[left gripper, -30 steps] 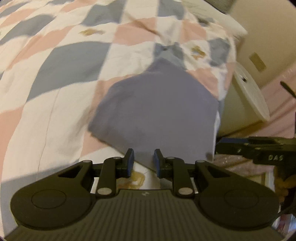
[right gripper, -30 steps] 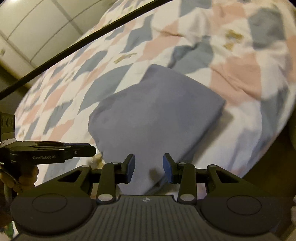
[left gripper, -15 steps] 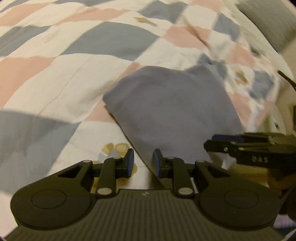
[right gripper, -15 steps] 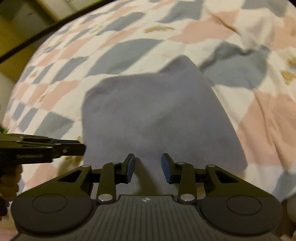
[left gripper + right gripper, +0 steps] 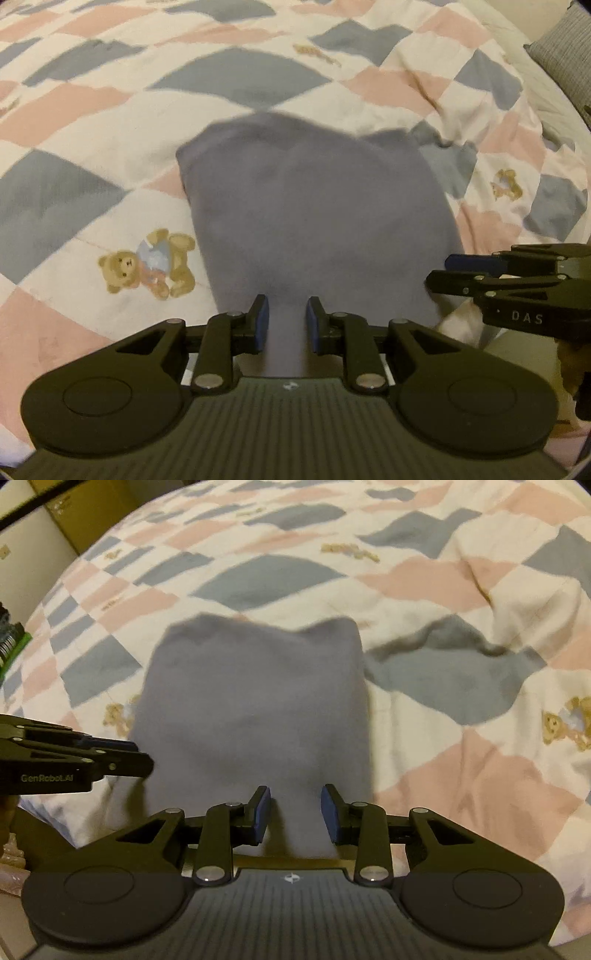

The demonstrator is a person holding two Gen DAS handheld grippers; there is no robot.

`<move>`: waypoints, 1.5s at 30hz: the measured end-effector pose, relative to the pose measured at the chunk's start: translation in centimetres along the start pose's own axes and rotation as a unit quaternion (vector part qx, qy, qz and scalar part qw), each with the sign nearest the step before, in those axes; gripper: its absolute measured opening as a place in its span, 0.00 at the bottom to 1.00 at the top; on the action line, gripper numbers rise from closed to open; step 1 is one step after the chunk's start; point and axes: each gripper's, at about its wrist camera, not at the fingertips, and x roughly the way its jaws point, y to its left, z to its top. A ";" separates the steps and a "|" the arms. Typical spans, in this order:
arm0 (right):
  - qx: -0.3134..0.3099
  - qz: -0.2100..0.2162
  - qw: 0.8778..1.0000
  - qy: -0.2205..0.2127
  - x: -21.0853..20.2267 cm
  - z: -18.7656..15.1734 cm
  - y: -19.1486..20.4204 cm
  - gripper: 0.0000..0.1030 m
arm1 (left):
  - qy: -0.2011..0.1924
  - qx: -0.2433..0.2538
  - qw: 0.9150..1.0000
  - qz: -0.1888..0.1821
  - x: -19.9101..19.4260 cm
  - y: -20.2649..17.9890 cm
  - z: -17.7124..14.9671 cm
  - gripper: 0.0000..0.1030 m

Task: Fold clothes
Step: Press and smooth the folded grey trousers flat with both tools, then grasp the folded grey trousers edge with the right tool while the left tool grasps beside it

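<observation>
Right now my left claw (image 5: 284,321) and right claw (image 5: 294,814) both hang with jaws apart, gripping nothing, at the near edge of the grey folded garment (image 5: 314,221); it lies dead ahead of each on the bed, its long axis running away from me; neither claw looks nearer; I judge the next fold would carry the near edge forward; beyond and around it spreads the checked quilt (image 5: 110,110), with a teddy-bear print (image 5: 147,264) just left; nothing blocks the way.

One folded garment (image 5: 317,221), two grippers (image 5: 284,321)
</observation>
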 end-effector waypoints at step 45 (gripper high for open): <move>0.227 0.171 0.959 -0.010 2.4 0.7 -10.7 0.65 | 0.022 -0.184 0.976 -0.116 2.3 8.1 1.3 0.48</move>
